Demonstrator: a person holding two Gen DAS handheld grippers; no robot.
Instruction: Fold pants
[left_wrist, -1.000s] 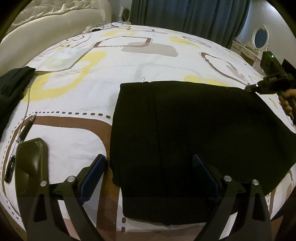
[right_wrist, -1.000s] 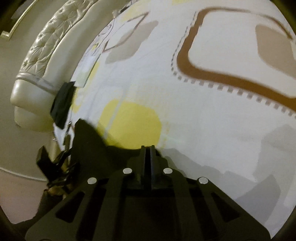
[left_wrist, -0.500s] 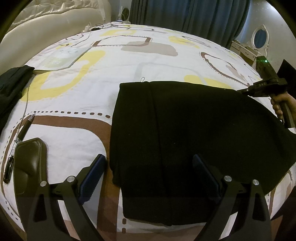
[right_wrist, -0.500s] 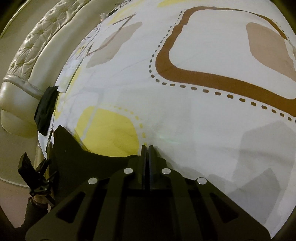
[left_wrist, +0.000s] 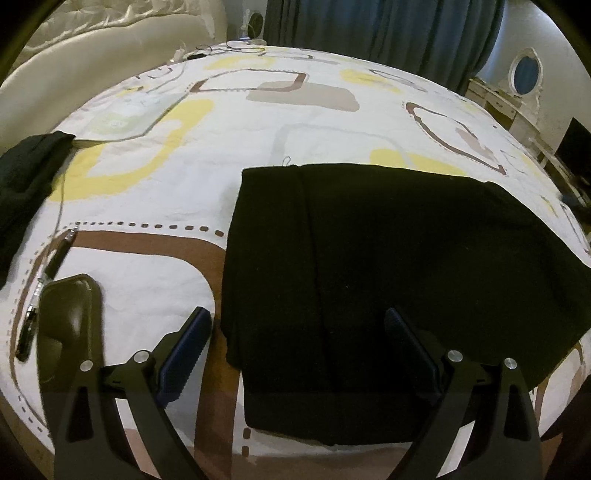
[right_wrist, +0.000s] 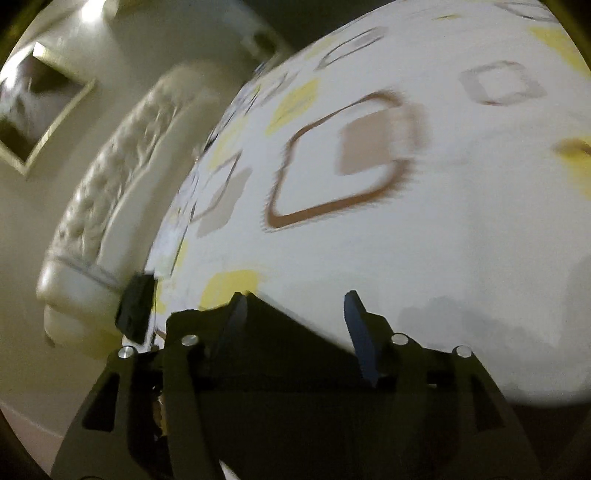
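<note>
Black pants lie flat on the patterned bed sheet, folded lengthwise, stretching from the near edge toward the right. My left gripper is open and empty, hovering over the near left corner of the pants. My right gripper is open and empty, raised over the pants' far edge; its view is motion-blurred. The right gripper does not show in the left wrist view.
A dark garment lies at the bed's left edge, also in the right wrist view. A pen and a dark flat case lie near left. A padded headboard, curtains and a dresser surround the bed.
My right gripper has opened and let go of the pants' edge, then lifted and swung away, leaving the left wrist view. The pants lie flat. The left gripper has hardly moved.
</note>
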